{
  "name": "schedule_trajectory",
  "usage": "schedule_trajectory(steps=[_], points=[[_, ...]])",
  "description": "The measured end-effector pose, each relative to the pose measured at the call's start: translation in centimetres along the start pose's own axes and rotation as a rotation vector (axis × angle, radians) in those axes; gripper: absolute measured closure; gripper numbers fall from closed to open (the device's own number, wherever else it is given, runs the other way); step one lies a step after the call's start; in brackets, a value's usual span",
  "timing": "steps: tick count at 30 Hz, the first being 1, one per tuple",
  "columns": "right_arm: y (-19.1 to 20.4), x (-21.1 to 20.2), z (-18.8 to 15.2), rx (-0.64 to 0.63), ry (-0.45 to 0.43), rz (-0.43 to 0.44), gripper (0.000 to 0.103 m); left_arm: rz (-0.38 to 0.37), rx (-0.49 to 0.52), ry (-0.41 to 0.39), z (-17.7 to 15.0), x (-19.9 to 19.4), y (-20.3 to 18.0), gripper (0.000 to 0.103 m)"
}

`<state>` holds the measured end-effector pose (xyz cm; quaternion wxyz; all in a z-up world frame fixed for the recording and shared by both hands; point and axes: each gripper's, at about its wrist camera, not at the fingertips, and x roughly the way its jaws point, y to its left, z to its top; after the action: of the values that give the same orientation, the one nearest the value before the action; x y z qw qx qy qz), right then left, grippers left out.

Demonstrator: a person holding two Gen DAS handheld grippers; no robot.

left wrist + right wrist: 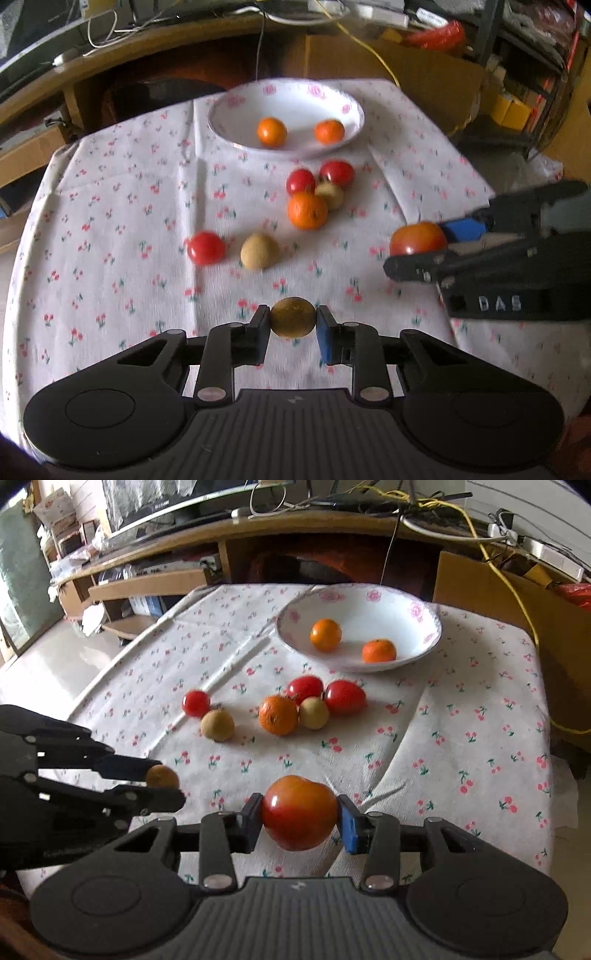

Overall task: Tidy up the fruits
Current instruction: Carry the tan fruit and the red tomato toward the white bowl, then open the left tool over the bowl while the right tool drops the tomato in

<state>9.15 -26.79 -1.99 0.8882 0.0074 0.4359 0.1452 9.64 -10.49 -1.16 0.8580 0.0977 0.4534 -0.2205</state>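
My left gripper (293, 318) is shut on a small brown round fruit (293, 316), held just above the cloth; the same gripper (162, 779) and brown fruit (162, 776) show at the left of the right wrist view. My right gripper (300, 812) is shut on a large red tomato (298, 811), also seen as the right gripper (417, 246) and tomato (418, 238) at the right. A white flowered bowl (236, 107) (424, 616) at the far side holds two small oranges (272, 131) (325, 634). Loose on the cloth lie an orange (307, 210) (277, 715), red tomatoes (205, 247) (344, 697) and tan fruits (259, 251) (217, 724).
The table wears a white cloth with cherry print (122, 206) (461, 738). Behind it runs a wooden desk (147, 40) (295, 528) with cables and a yellow cord (513, 590). A cardboard box (480, 587) stands beyond the right corner. The table edge drops off at left and right.
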Motion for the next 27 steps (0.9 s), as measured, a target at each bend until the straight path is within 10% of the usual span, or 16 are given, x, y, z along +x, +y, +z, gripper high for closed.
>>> schedule_trajectory(steps=[27], points=[[-2.8,-1.4,7.0,0.121,-0.165,-0.018,0.047,0.011,-0.051,-0.177,10.5,1.3,0.8,0.071]])
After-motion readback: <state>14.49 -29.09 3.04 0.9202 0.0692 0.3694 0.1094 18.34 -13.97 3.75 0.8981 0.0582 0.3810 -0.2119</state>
